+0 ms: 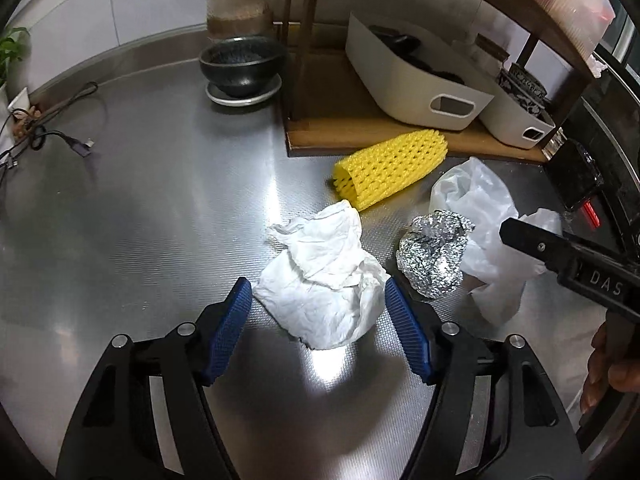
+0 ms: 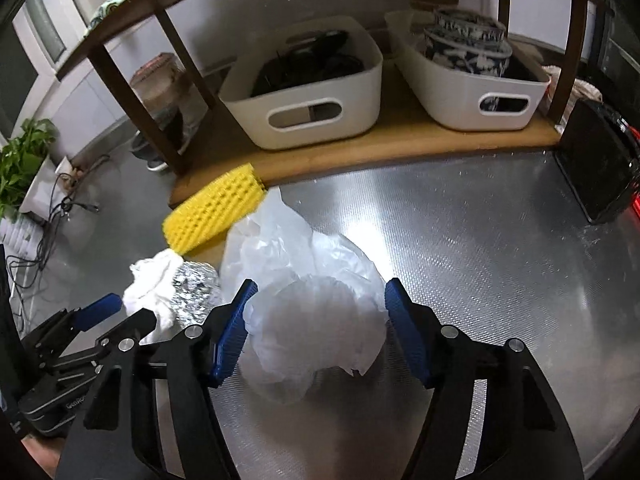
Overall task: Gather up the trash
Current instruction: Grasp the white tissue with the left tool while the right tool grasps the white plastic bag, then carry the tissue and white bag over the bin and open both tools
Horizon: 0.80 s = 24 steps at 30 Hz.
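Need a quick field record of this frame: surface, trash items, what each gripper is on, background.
surface: metal counter
trash: crumpled paper; foil ball; yellow foam net; white plastic bag
left gripper: jaws straddle the crumpled paper, pads at its edges, grip not confirmed
right gripper: jaws straddle the white plastic bag, grip not confirmed
background: wooden shelf with two white bins; black bowl
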Available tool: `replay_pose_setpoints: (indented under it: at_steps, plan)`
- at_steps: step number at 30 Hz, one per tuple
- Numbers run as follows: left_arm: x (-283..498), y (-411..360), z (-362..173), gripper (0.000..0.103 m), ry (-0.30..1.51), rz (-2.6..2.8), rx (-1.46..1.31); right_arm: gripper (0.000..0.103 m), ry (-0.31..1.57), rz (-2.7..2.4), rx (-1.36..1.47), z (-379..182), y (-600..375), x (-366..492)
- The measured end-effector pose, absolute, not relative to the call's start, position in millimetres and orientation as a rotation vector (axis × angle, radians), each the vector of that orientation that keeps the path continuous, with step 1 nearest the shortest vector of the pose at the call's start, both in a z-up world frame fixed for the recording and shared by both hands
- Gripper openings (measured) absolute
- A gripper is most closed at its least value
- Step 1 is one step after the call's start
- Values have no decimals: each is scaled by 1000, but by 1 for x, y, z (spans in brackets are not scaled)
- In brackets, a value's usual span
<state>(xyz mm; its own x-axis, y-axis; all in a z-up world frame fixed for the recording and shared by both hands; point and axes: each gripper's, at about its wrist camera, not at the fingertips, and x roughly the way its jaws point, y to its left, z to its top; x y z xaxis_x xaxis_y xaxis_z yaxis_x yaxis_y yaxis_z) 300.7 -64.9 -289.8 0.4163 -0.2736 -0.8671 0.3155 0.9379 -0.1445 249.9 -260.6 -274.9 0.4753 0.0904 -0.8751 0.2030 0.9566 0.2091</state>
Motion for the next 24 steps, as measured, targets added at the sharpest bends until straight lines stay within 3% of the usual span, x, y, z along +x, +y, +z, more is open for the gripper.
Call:
replay_pose_setpoints:
  at_steps: [4,6,10,14,24]
  plan:
    - [304,-67,-298,41,1099,-387,43,49,1094,-69,293,-283,-260,251]
    - [304,-67,-300,38,1093,-382,48,39,1102,-66,283,-285,-259,250]
    - [302,-66,-300,6,1105,-391,61,27,1105,-70,244,-284,-257,246]
    - [291,-64,-299,4,1112,-401,62,21,1096,-66,252,-278,-261,233]
    - [225,-46,-279,3,1083,-368,54,21,1046,-44,262,-246,-263,175]
